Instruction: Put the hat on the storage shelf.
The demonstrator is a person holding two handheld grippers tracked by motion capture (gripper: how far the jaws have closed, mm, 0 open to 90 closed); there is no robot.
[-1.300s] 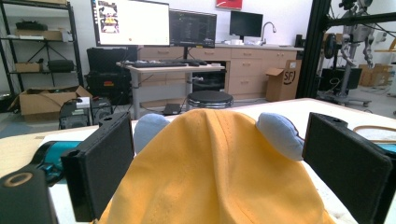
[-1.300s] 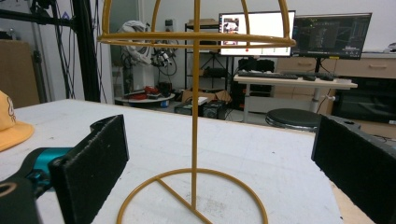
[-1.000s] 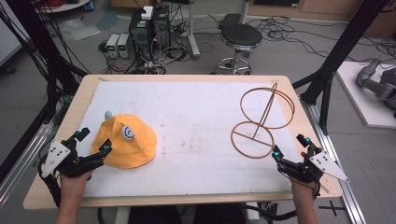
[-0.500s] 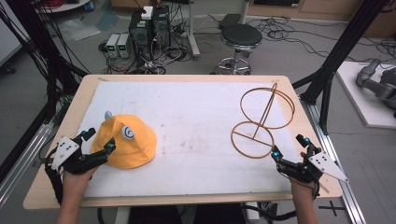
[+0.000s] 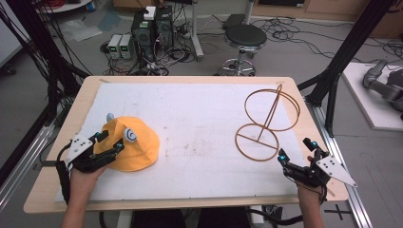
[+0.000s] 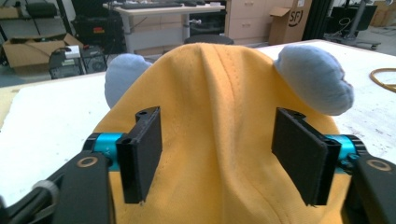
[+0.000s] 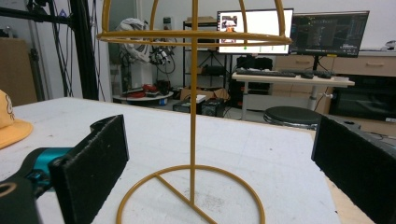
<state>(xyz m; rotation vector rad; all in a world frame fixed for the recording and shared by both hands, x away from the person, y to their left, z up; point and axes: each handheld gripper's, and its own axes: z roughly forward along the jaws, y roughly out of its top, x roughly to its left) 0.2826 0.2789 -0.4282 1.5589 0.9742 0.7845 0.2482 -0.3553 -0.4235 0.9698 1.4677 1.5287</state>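
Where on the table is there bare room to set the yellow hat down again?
The widest free patch is the white mat between the yellow hat and the wire stand; the strip along the far edge is bare too. It is crowded at the near left by the left hand-held gripper, and around the stand's base ring.

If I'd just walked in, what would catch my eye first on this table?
A bright yellow hat with soft blue ears lies at the left of the white table. The left gripper straddles its near edge; its jaws have just been closing, the cloth between them, pads not yet pressing. At the right stands a gold wire stand, with the right gripper open just before its ring base.
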